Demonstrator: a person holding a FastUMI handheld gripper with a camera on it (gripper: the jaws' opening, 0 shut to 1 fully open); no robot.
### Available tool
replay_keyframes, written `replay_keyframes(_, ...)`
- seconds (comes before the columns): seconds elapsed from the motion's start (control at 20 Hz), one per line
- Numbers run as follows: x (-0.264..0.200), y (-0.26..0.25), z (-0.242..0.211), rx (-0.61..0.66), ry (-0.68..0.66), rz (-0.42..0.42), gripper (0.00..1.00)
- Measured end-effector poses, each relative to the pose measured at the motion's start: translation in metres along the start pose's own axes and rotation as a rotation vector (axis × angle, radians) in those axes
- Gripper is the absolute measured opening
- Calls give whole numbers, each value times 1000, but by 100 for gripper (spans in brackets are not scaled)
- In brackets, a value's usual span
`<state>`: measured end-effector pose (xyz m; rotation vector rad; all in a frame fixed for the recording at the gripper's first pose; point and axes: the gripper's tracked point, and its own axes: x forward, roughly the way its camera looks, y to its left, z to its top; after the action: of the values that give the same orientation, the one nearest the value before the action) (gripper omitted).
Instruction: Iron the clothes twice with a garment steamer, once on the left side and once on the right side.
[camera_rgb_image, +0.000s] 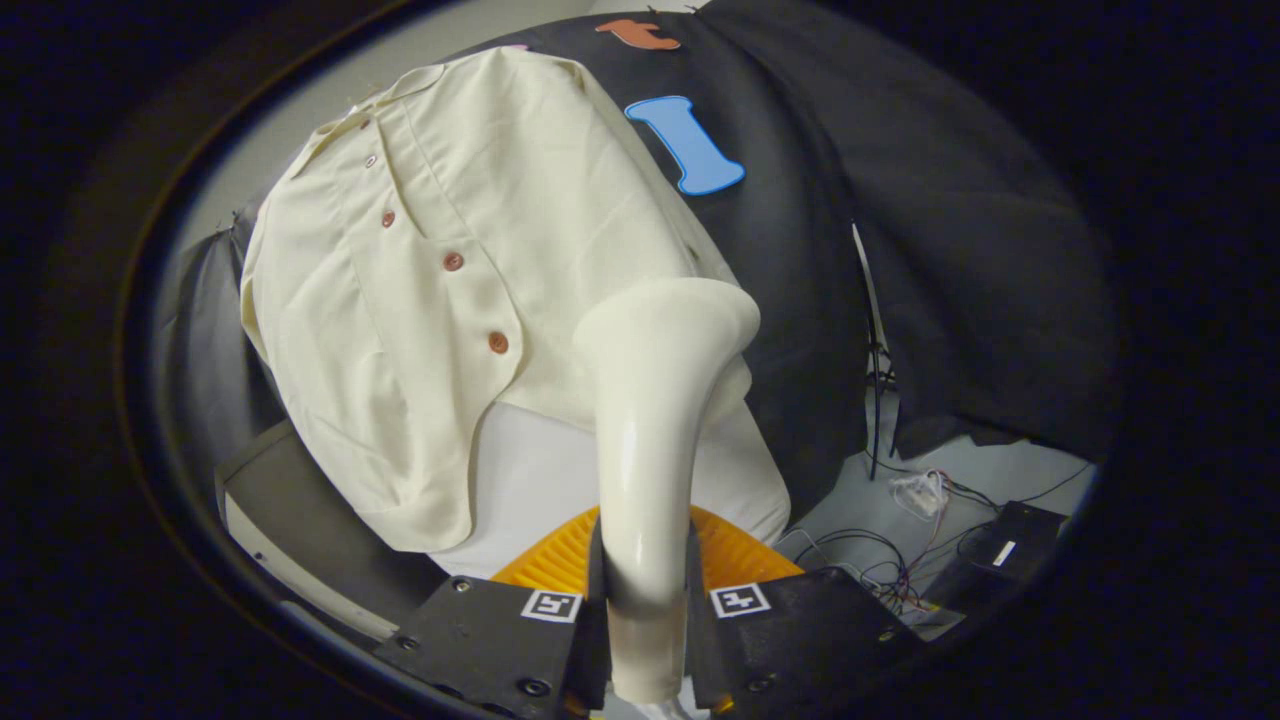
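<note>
My gripper (645, 600) clamps the glossy cream garment steamer (650, 420) by its handle, both fingers pressing; its flared head meets the cream buttoned shirt (420, 280) hanging just beyond.

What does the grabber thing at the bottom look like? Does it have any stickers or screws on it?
The gripper has two flat, dark, blocky halves, one on each side. Each half carries a small square black-and-white marker like a puzzle code, and round screws dot the corners. Ridged orange plastic fans out behind the fingers.
</note>
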<state>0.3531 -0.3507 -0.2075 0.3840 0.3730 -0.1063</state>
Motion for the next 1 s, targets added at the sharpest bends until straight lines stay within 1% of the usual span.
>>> replay_keyframes(0.2,-6,2,-19,14,20,-11,32)
replay_keyframes(0.3,-17,4,-19,-8,-18,-30,32)
replay_keyframes(0.45,-44,23,-16,-20,-65,-11,33)
replay_keyframes(0.65,-84,63,-14,-43,-110,49,32)
replay_keyframes(0.8,-124,98,-15,-58,-146,98,32)
replay_keyframes(1.0,-173,144,-17,-128,-173,150,32)
